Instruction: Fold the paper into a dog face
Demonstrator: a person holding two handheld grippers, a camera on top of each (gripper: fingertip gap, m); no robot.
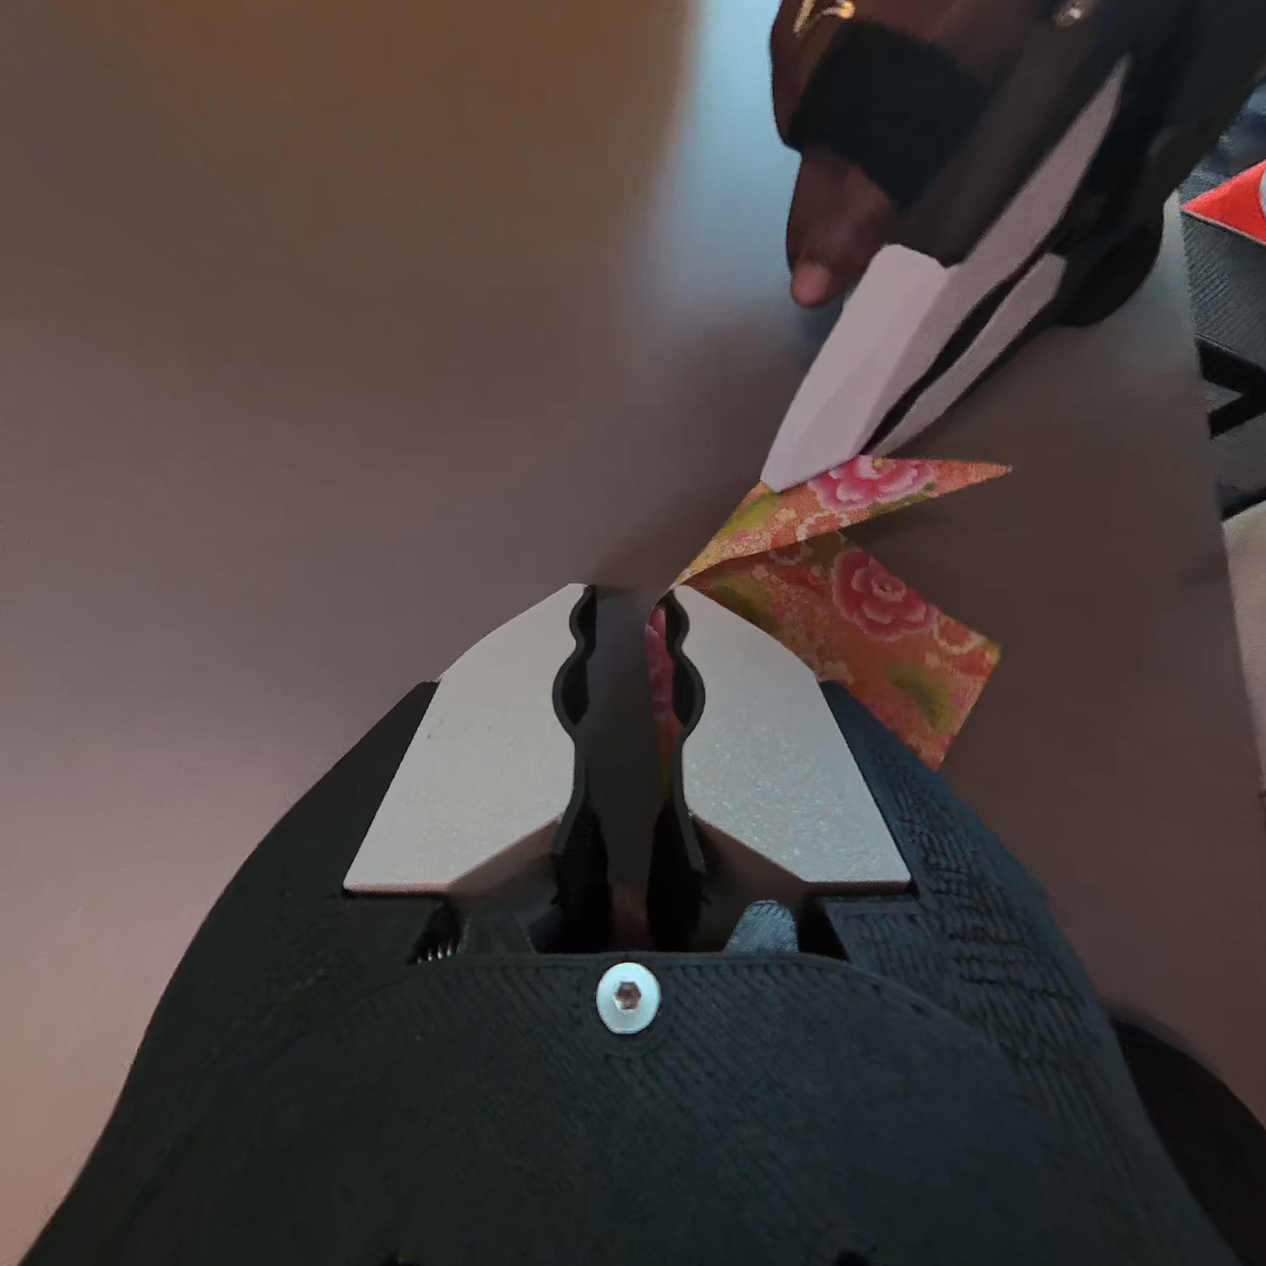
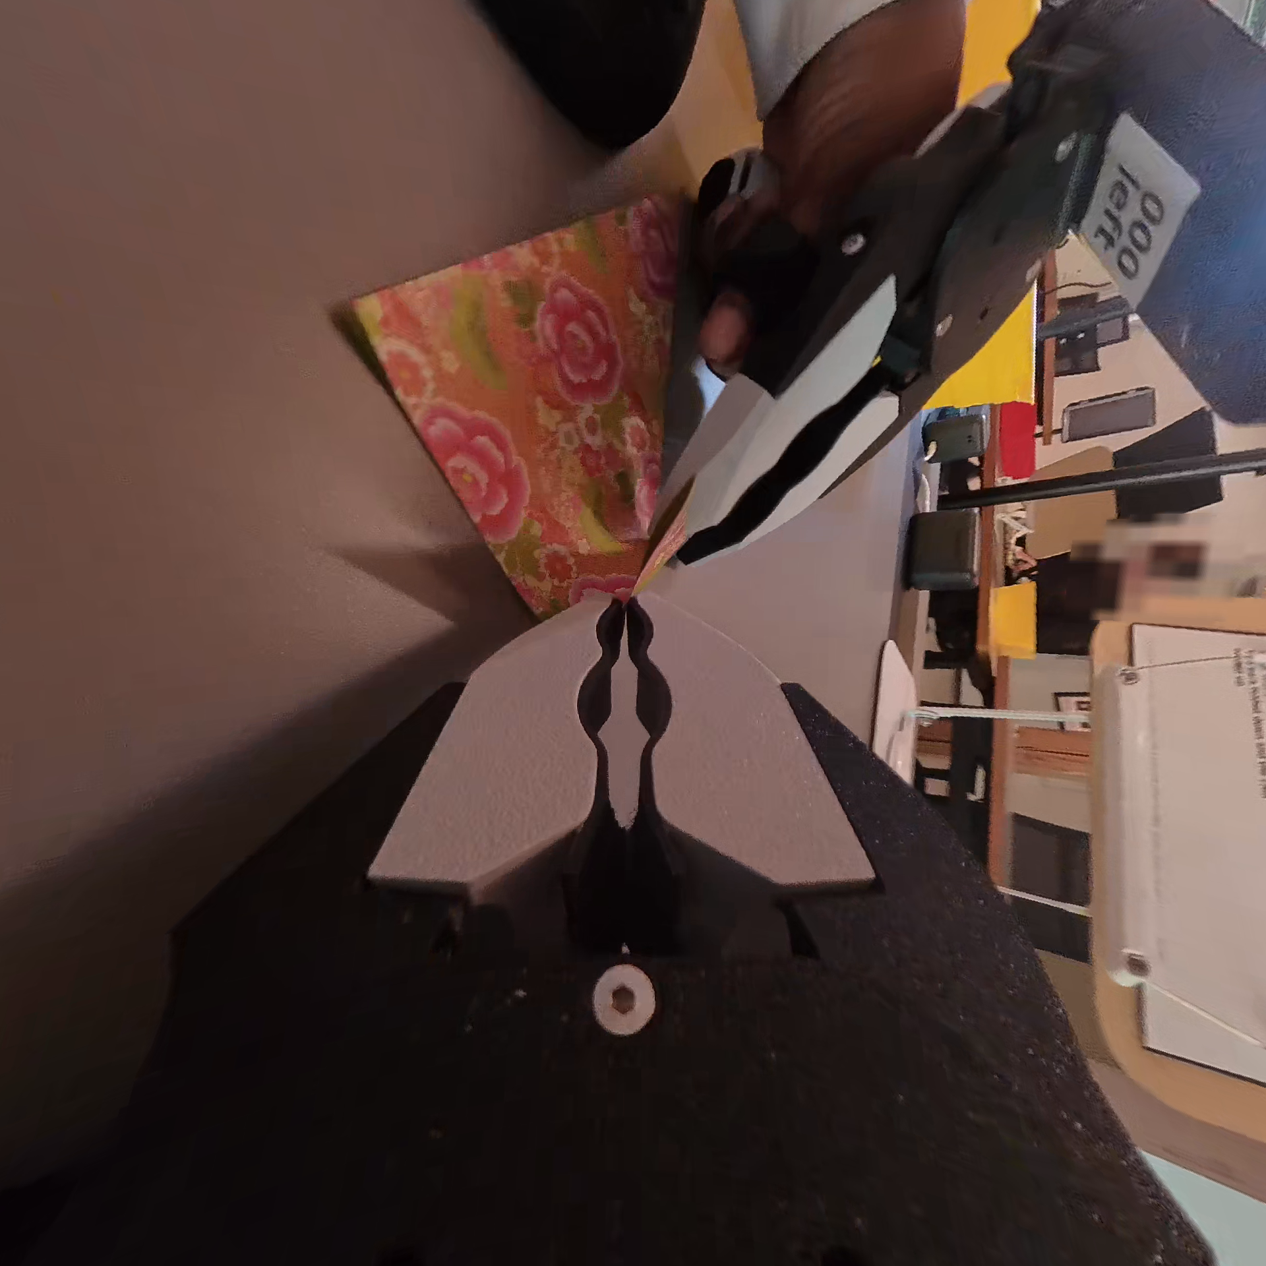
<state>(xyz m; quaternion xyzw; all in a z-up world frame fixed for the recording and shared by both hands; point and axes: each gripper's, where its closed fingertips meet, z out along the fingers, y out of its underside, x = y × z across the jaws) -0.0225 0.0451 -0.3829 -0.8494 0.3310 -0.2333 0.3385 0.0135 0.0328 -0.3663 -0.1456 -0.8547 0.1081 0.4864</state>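
The paper (image 1: pixel 842 616) is orange with pink flowers, folded, and lies on a grey-brown table (image 1: pixel 342 342). One flap is raised off the table. My left gripper (image 1: pixel 627 596) is narrowly open at the fold's point, with a paper edge against its right finger's inner side. My right gripper (image 1: pixel 842 459) comes in from the upper right, its tips on the raised flap. In the right wrist view my right gripper (image 2: pixel 625 603) is shut on the paper (image 2: pixel 520 411) at its tip. The left gripper (image 2: pixel 692 551) rests beside it on the fold.
A hand (image 1: pixel 822 226) holds the right gripper. A black box with a red top (image 1: pixel 1233 226) stands at the table's right. A white device (image 2: pixel 1178 856) and shelving (image 2: pixel 993 548) lie beyond the table edge. A dark round object (image 2: pixel 603 68) sits at the far side. My right fingertips sit around 5 cm from my left ones.
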